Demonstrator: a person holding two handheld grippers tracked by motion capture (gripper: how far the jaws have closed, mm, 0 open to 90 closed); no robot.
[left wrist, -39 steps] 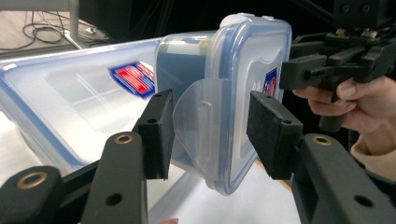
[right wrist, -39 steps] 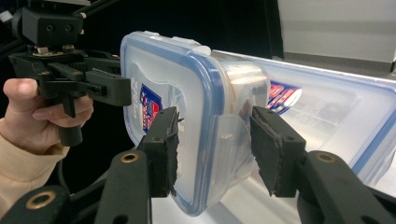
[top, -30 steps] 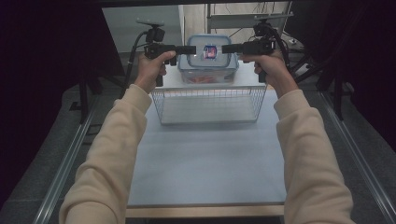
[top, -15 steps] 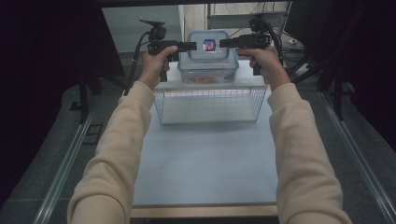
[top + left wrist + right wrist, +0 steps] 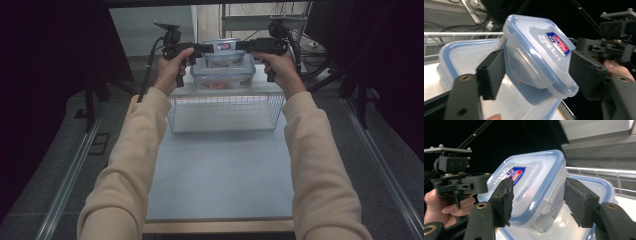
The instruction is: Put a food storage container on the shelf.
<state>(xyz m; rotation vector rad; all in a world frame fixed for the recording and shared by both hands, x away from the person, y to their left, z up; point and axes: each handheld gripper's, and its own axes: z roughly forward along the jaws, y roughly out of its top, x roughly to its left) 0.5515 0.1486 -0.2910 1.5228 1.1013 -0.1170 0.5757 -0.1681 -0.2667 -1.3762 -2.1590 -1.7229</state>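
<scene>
Small lidded container (image 5: 223,48) sits tilted on top of the larger container (image 5: 223,75), right between the two claws, as both arms stretch forward, hands level and facing each other. Left claw (image 5: 201,48) and right claw (image 5: 243,46) have just been opening, pads now standing off its sides, grip released. Two containers, two claws, and one wire basket (image 5: 225,112) nearer the person.

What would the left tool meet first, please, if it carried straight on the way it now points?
Most likely the small lidded container, which already sits between the left tool's just-opened jaws; beyond it comes the right tool. Depth is hard to judge.
</scene>
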